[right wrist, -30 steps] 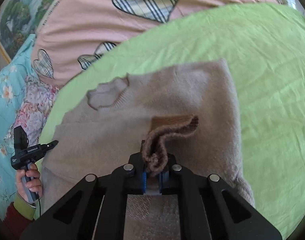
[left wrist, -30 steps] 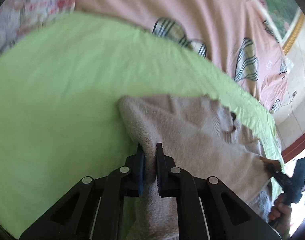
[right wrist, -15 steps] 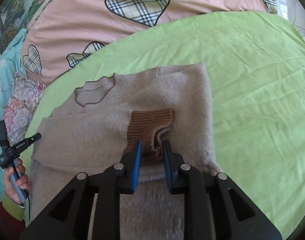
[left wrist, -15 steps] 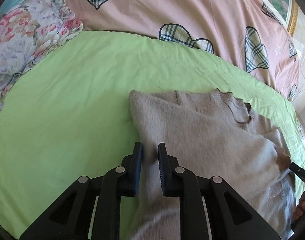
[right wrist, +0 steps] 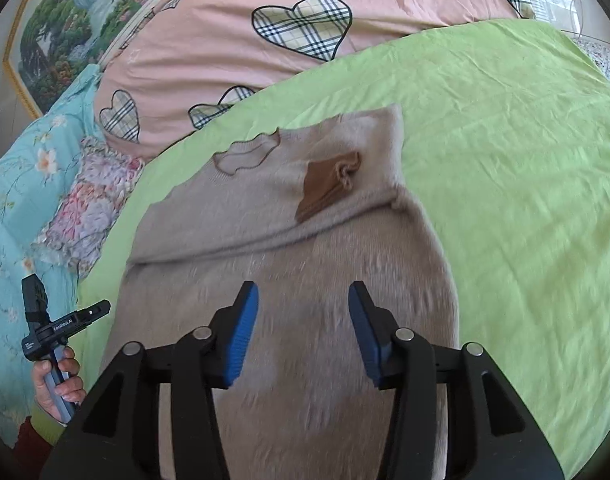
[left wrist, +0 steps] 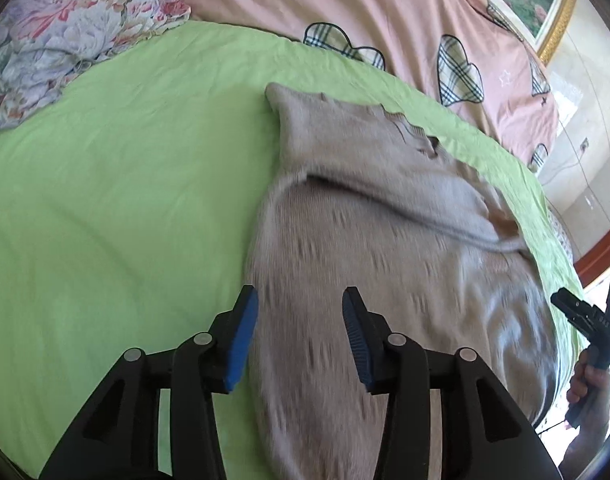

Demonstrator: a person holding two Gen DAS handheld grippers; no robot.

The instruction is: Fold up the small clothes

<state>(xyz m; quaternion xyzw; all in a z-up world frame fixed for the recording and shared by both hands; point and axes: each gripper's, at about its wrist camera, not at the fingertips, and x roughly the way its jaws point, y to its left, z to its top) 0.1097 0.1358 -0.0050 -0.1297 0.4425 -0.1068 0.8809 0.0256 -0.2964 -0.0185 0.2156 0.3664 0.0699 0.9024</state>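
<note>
A small beige knit sweater (left wrist: 385,240) lies on the green sheet (left wrist: 125,200), both sleeves folded across its chest. The brown ribbed cuff (right wrist: 325,184) rests below the neckline (right wrist: 249,156). My left gripper (left wrist: 301,336) hovers over the sweater's left edge near the hem, jaws opening, nothing pinched between the blue pads. My right gripper (right wrist: 303,330) hangs over the lower body of the sweater (right wrist: 305,280), jaws opening too, and holds nothing. Each view shows the other gripper at its edge, held in a hand.
A pink quilt with plaid hearts (right wrist: 297,40) lies beyond the green sheet (right wrist: 505,160). Floral bedding (left wrist: 73,40) is bunched at the far left, and a light blue flowered cover (right wrist: 21,184) lies beside it. A framed picture (right wrist: 77,24) hangs behind.
Both grippers have let go of the sleeves, opened, and drawn back toward the hem. The brown cuff now lies flat on the chest.
</note>
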